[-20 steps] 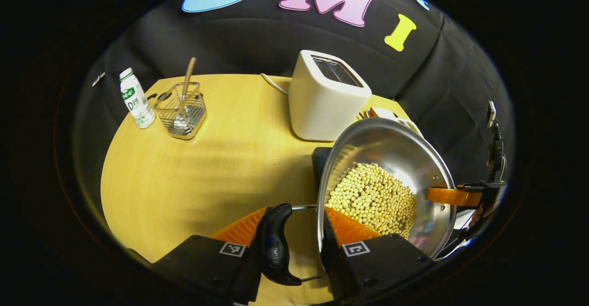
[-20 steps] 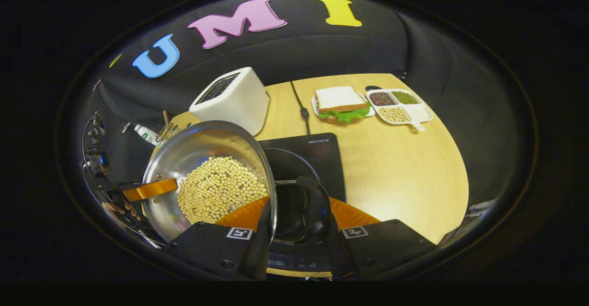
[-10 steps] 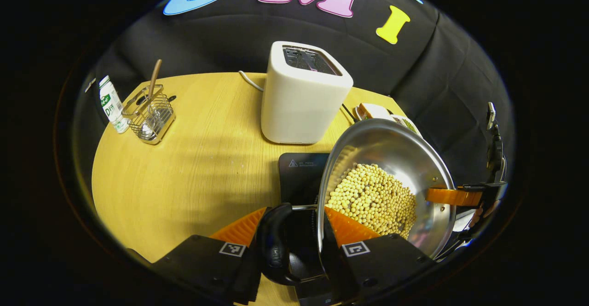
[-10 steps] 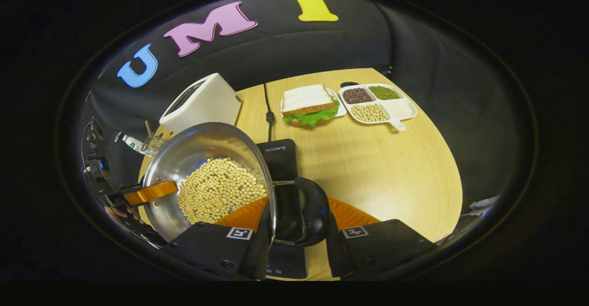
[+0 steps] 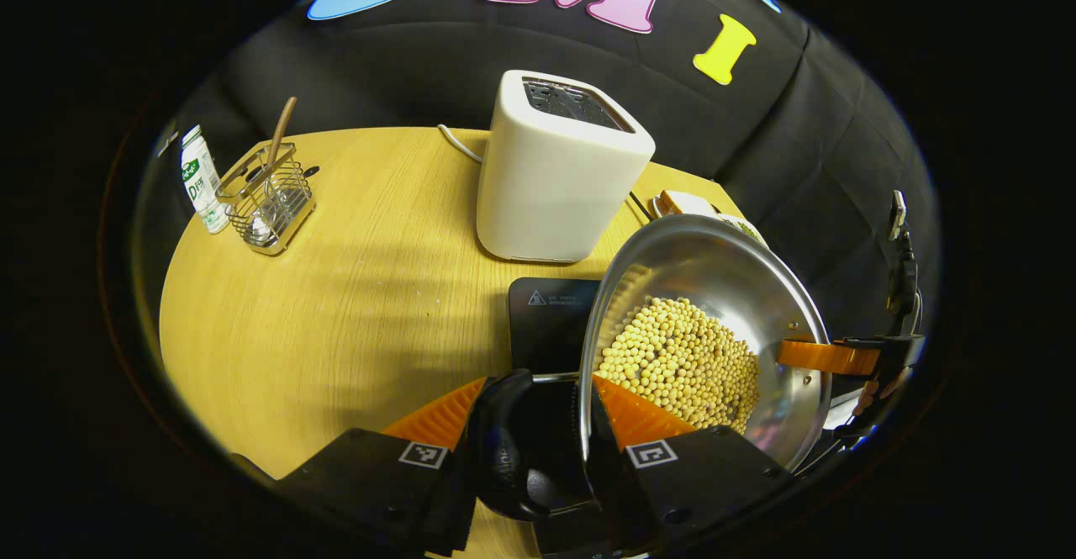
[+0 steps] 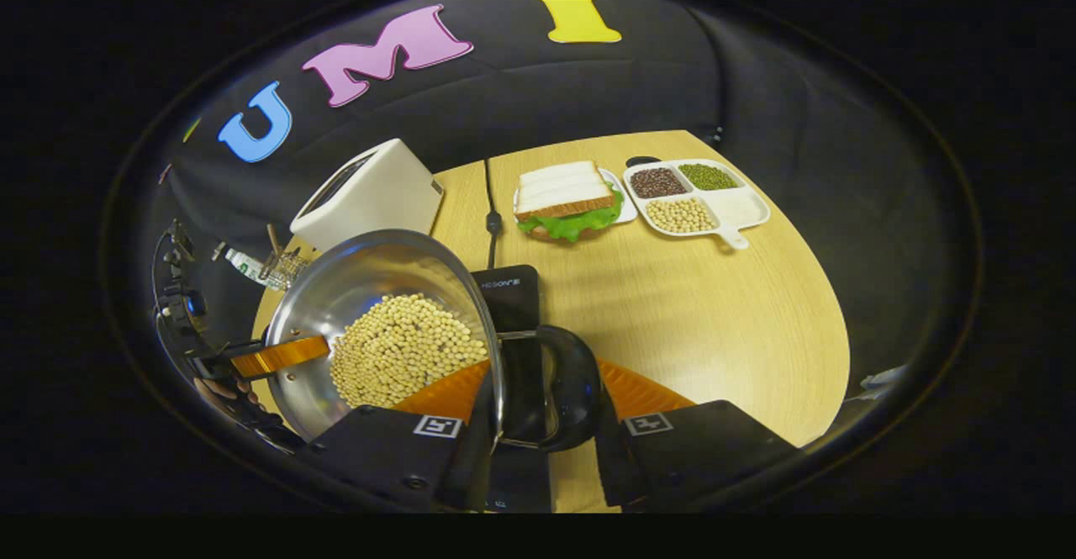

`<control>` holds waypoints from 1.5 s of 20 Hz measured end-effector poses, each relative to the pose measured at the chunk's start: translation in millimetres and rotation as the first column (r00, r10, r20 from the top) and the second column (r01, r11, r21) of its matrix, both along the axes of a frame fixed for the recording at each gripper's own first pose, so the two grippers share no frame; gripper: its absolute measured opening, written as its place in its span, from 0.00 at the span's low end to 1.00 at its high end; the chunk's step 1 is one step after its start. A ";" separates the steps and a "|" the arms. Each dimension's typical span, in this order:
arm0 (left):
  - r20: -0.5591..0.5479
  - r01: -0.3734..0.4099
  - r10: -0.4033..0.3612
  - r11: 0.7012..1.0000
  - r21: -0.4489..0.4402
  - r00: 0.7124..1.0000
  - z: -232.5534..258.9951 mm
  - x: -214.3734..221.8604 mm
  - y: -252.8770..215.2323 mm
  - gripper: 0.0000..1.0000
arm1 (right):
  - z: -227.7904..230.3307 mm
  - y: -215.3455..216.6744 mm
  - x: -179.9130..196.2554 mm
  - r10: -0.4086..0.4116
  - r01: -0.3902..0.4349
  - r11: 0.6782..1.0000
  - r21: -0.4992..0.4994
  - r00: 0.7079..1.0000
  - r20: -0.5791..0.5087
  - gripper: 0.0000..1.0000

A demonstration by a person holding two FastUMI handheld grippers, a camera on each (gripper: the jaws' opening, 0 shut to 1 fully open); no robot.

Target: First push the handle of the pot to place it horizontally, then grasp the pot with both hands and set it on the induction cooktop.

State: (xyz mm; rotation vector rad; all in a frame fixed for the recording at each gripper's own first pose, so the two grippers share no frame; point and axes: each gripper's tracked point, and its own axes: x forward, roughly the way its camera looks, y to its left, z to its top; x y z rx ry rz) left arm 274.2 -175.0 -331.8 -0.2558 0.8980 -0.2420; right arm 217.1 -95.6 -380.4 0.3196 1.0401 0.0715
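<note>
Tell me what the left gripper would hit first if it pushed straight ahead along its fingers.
Probably the toaster. The left gripper, gripping the pot, points over the cooktop toward it, though depth is unclear.

Shiny silver pot (image 5: 723, 265) heaped with pale yellow beans (image 5: 685, 366), its black handle (image 5: 504, 450) sitting between the left jaws, over a black induction cooktop (image 5: 551, 324) on the light wood-grain worktop (image 5: 336, 307). Beyond the jaws, a cream-white toaster (image 5: 555, 172) and a silver wire basket (image 5: 267, 202). Ahead of the right jaws, white bread over green lettuce in the sandwich (image 6: 567, 197), and a white tray (image 6: 740, 206) with dark brown, green and yellow beans.
</note>
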 end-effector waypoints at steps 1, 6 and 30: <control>0.000 -0.003 0.003 1.000 -0.001 1.000 0.7 -0.5 1.0 0.63 | -0.3 0.1 0.1 0.001 -0.001 1.000 0.001 1.000 0.001 0.55; -0.007 0.003 -0.003 1.000 -0.001 1.000 1.1 -0.8 -0.3 0.63 | -0.7 0.9 1.6 0.000 0.000 1.000 0.008 1.000 0.003 0.56; 0.331 -0.167 0.112 0.976 0.143 0.937 176.4 -48.3 51.2 0.95 | 150.2 -25.3 -18.8 0.074 0.001 0.982 -0.189 0.917 0.391 0.99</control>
